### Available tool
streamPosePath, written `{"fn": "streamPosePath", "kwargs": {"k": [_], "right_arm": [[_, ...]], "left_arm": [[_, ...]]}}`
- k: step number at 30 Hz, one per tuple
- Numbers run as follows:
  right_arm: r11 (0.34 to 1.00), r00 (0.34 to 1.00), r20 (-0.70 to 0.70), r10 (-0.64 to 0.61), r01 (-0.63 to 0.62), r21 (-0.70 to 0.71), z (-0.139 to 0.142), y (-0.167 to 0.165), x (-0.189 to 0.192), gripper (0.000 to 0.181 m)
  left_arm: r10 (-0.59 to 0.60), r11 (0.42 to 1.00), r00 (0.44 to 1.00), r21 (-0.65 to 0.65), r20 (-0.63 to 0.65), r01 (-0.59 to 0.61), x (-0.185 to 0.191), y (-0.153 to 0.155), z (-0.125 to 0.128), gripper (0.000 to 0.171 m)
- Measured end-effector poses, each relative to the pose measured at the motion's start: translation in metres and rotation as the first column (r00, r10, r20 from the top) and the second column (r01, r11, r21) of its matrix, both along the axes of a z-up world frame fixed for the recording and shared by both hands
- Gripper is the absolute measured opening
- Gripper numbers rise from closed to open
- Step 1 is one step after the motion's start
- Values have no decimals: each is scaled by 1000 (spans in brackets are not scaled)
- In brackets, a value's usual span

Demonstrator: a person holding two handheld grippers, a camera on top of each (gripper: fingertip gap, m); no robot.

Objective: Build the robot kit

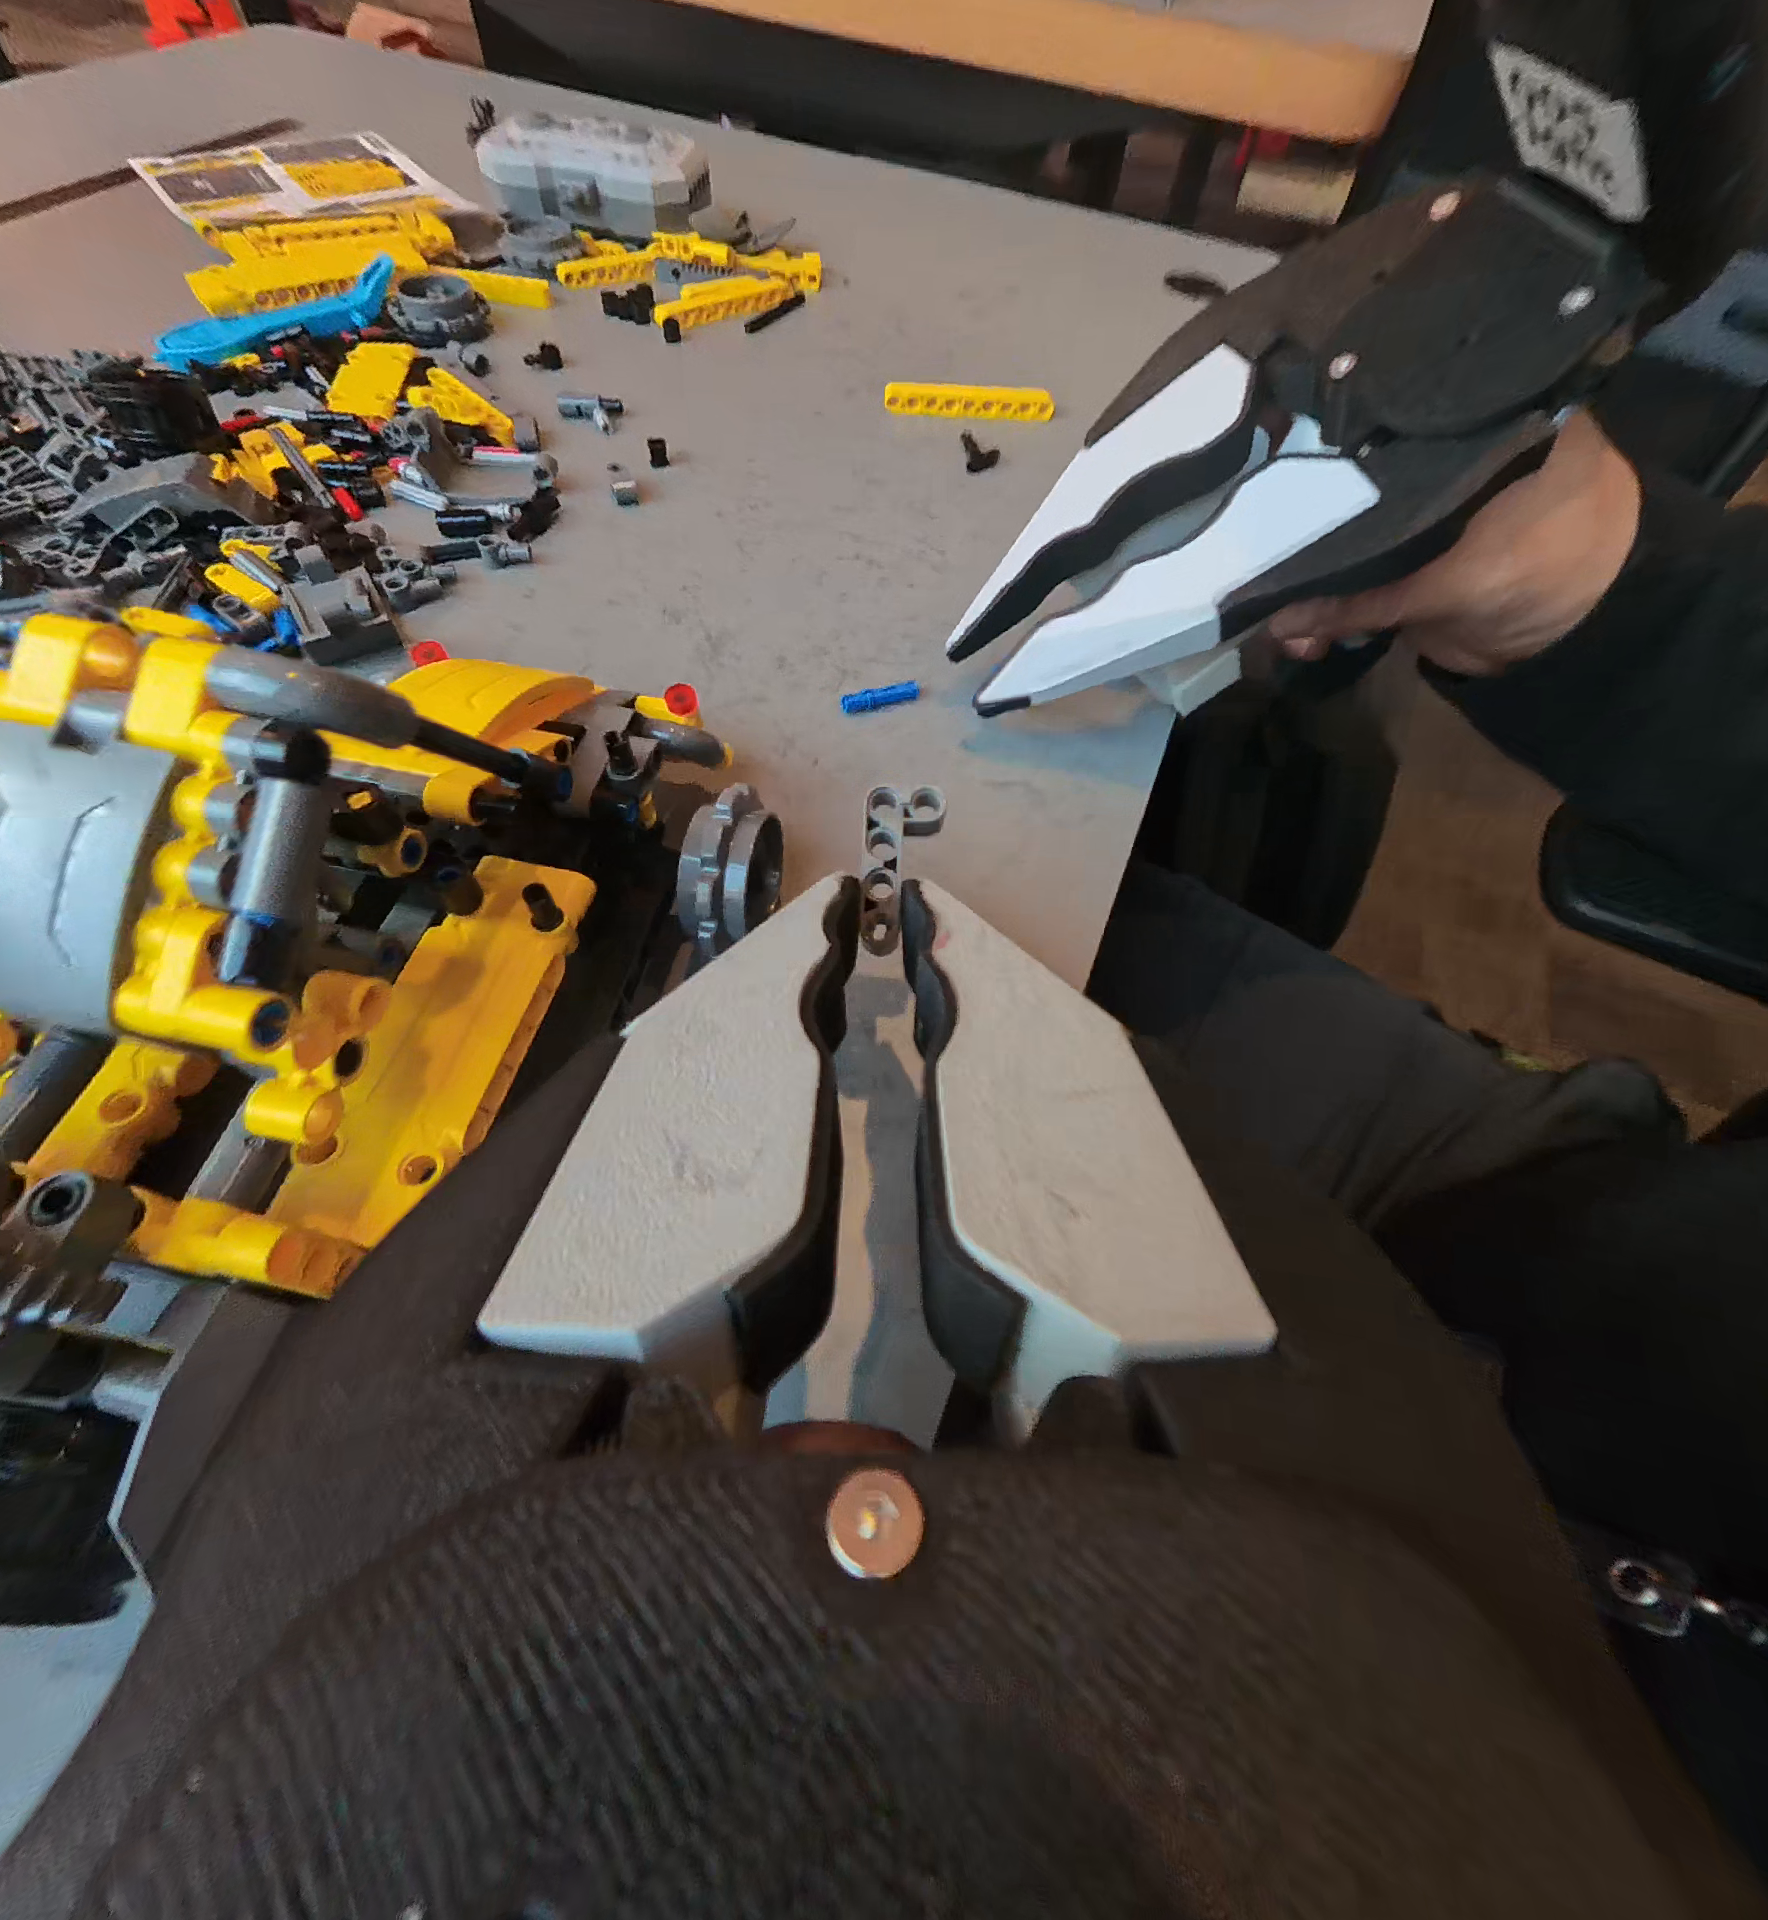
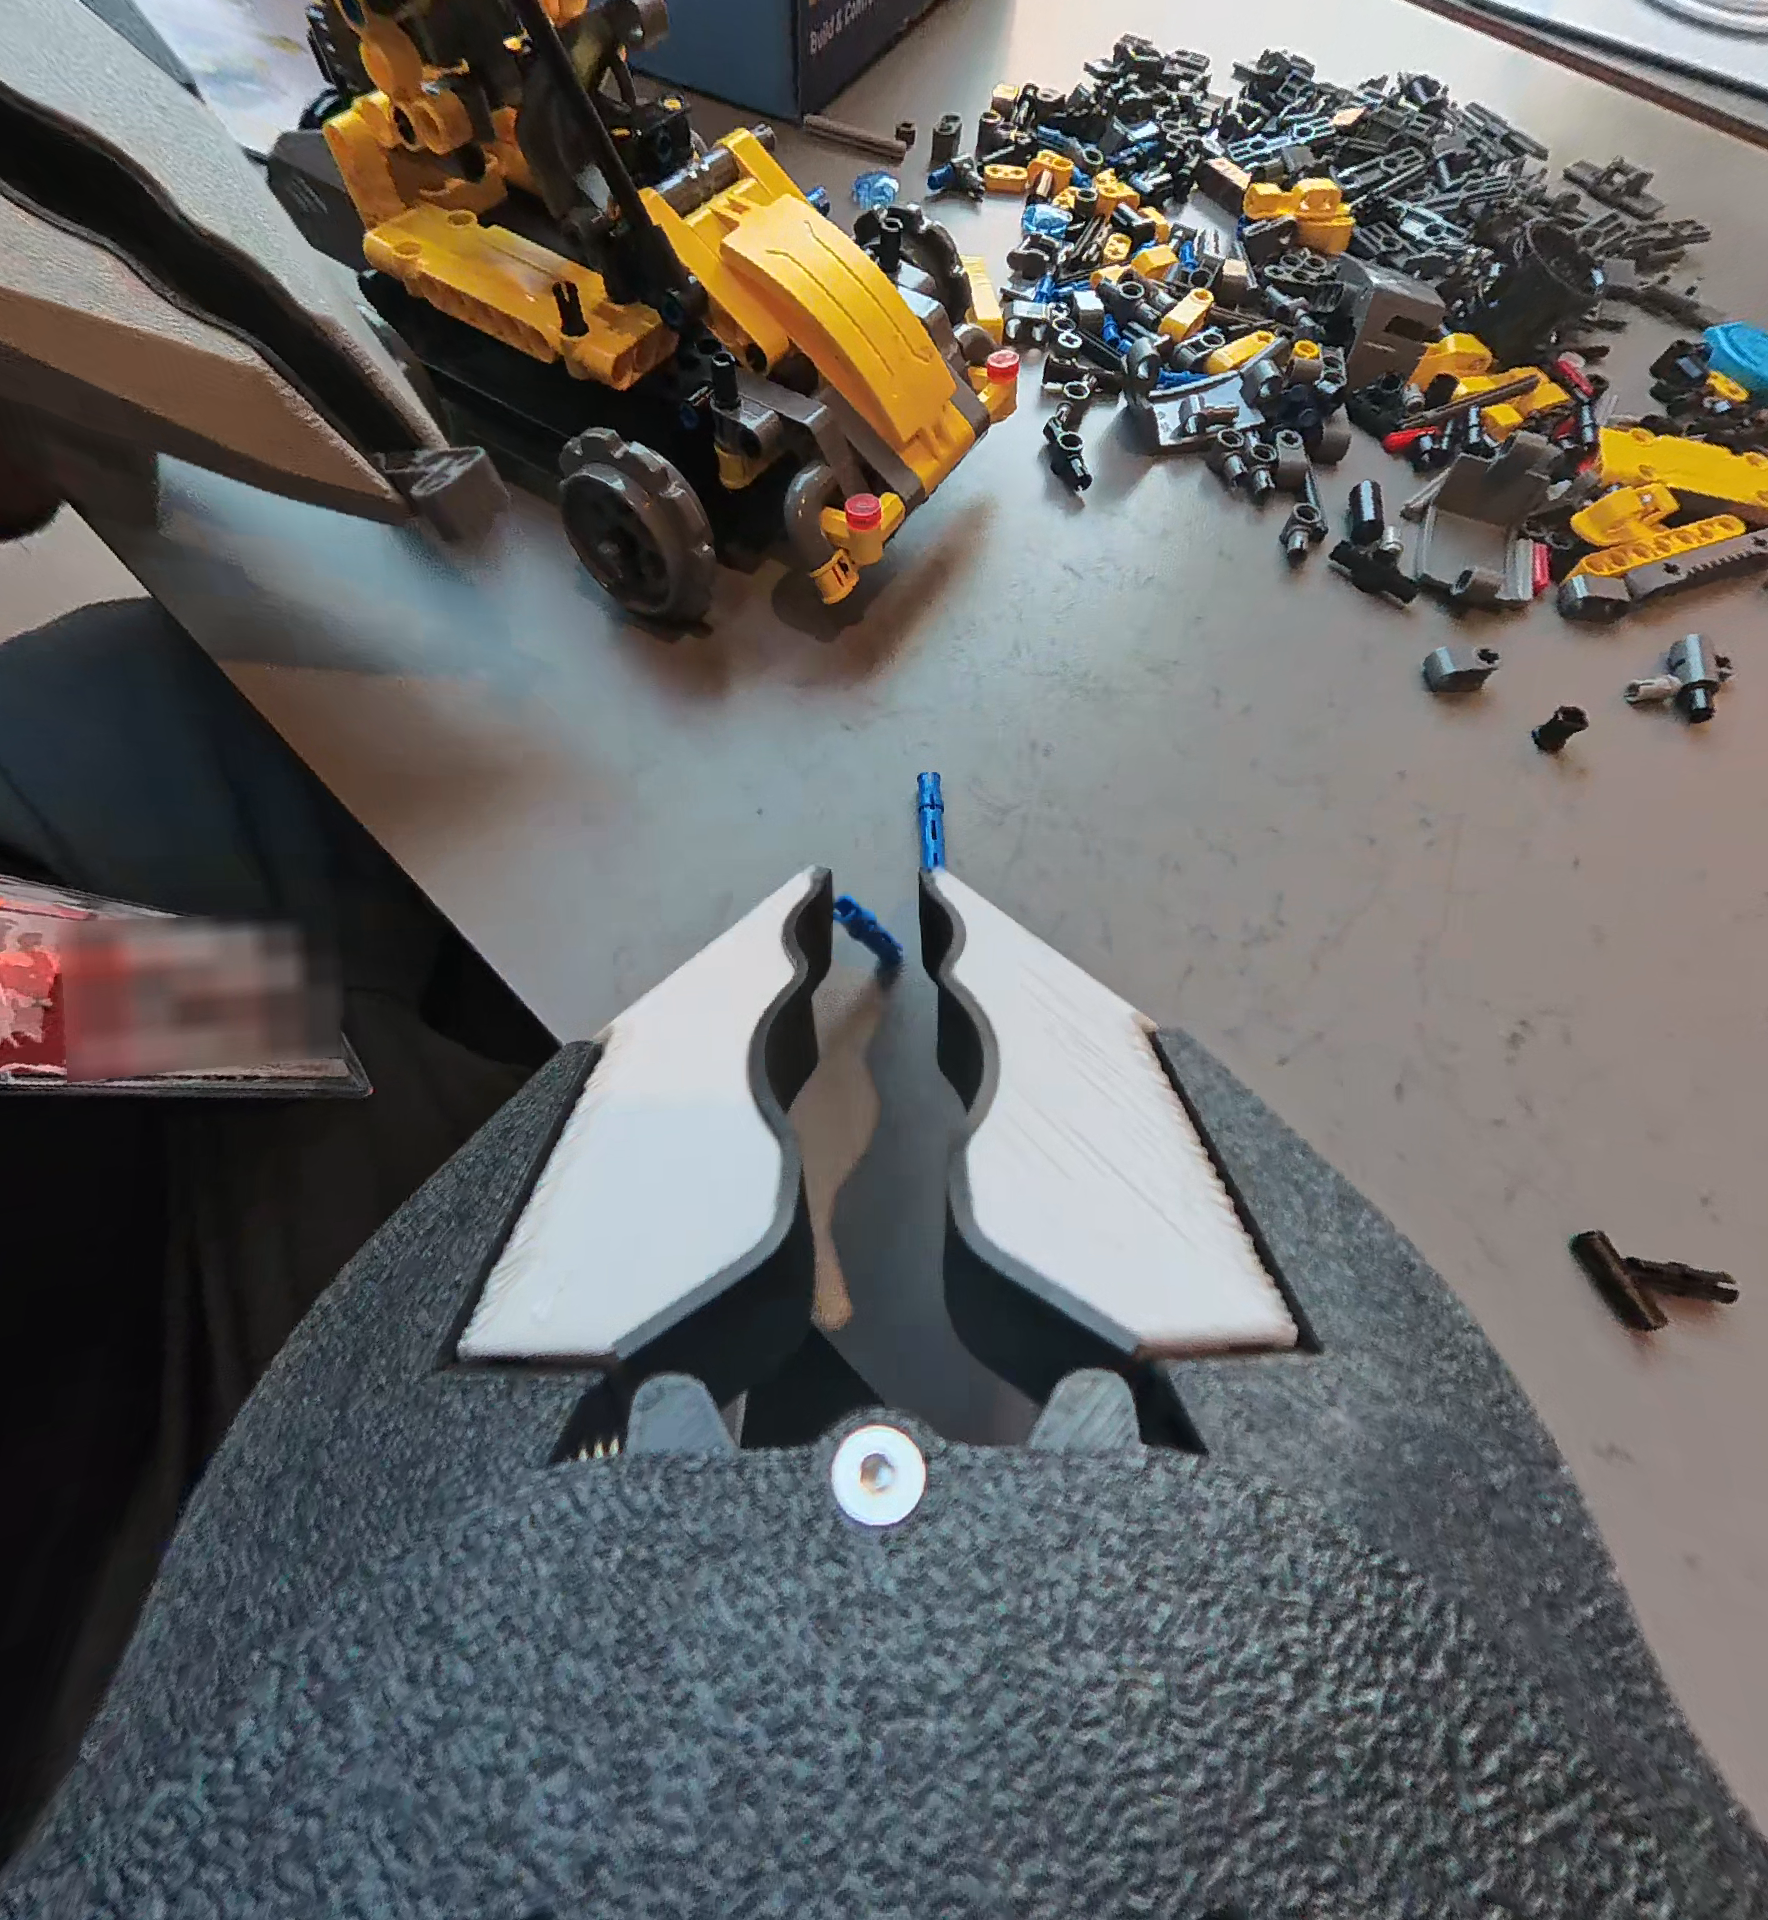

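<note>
Your work surface is a grey matte tabletop (image 2: 1223, 935), scuffed and flecked with small dark marks, with its near edge running just beside your lap.

Left gripper (image 1: 875, 904): your white-and-black two-finger claw is pinched on a small grey L-shaped plastic beam with round pin holes (image 1: 890, 842). The long arm of the beam sits between the fingertips; the short arm projects beyond them, above the table near the edge.

Right gripper (image 2: 872, 914): your second white-and-black claw is spread, with a clear gap between the tips. A short blue plastic connector pin (image 2: 867, 928) lies in that gap, against the inner face of the left finger; you cannot tell whether it is gripped or only resting there. A second short blue plastic pin (image 2: 929, 821) lies on the tabletop just ahead of the right fingertip.

Surroundings: a partly assembled yellow-and-grey brick-built vehicle with a grey toothed wheel (image 2: 672, 343) stands to the left of the left gripper. A wide scatter of loose yellow, black, grey and blue building parts (image 2: 1379, 343) covers the table beyond. A single yellow straight beam with a row of holes (image 1: 968, 402) lies apart from the pile, and a black cross-shaped connector (image 2: 1649, 1288) lies alone to the right of the right gripper.
</note>
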State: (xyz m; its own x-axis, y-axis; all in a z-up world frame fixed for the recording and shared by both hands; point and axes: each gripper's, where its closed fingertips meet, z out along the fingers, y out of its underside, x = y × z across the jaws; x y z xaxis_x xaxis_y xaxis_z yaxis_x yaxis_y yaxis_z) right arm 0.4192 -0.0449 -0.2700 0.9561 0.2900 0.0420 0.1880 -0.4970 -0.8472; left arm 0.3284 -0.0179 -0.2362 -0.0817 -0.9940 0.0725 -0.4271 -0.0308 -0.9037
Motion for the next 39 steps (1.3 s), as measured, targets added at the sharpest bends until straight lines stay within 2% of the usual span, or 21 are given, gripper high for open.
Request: {"fn": "streamPosePath", "kwargs": {"k": [5,11,14,16,19,22,26,30,39], "right_arm": [[999,998,-59,11,-9,38,10,0,-2,21],[993,986,-158,46,-28,113,22,-4,-4,26],[968,962,-219,165,-116,221,51,-8,-28,19],[928,904,-289,313,-226,297,72,-15,-60,17],[886,859,-301,414,-305,349,85,-15,-91,21],[869,847,-275,455,-357,342,83,-14,-103,20],[888,879,-199,433,-379,260,65,-12,-103,15],[895,895,-141,422,-387,222,57,-14,-101,15],[888,877,-205,434,-378,260,65,-13,-105,15]], "left_arm": [[-24,997,991,-65,131,33,-6,-4,18,5],[-56,995,982,-71,181,70,-7,-9,24,5],[-115,987,964,-86,239,139,-9,-22,32,5],[-139,982,955,-91,260,168,-8,-27,35,5],[-197,969,937,-85,290,231,-10,-39,39,5],[-229,964,935,-70,270,256,-11,-43,36,5],[-252,965,954,-34,165,261,-9,-44,20,5],[-256,966,956,-6,141,260,-9,-45,15,5],[-259,964,949,-20,180,267,-11,-45,20,5]]}}
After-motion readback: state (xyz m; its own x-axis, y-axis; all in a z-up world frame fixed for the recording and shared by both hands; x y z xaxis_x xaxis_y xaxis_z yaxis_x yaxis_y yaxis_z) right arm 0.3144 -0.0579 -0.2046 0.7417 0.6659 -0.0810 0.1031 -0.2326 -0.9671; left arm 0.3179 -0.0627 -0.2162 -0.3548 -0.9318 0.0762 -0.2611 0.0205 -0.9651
